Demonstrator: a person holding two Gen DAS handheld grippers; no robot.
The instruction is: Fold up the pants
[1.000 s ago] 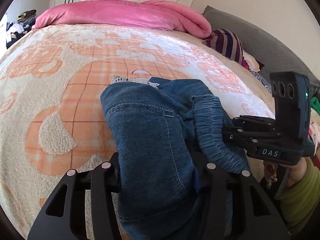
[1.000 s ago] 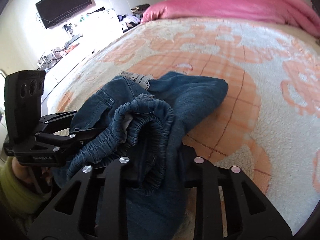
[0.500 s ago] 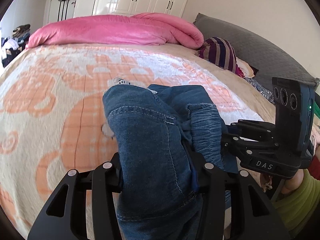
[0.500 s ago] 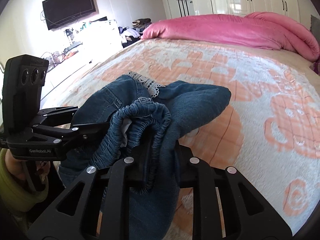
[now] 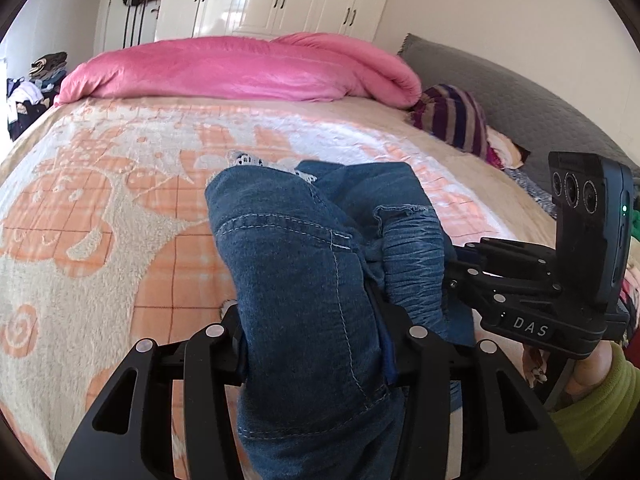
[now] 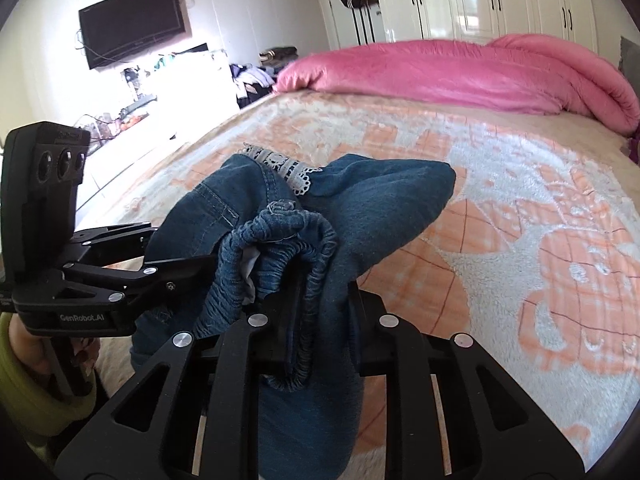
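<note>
Blue denim pants with an elastic waistband and a white lace trim hang bunched above the bed. My left gripper is shut on a thick fold of the denim, its jaws held apart by the cloth. My right gripper is shut on the gathered waistband. Each gripper shows in the other's view: the right gripper at the right, the left gripper at the left. The lower part of the pants drops out of sight below the fingers.
The bed carries an orange and cream patterned blanket, a rolled pink duvet at its far end and a striped cloth by the grey headboard. White wardrobes and a wall television stand beyond. A green sleeve is at the right.
Both grippers have lifted with the pants, which now hang higher off the blanket. The views have tipped up, showing more wardrobe and wall.
</note>
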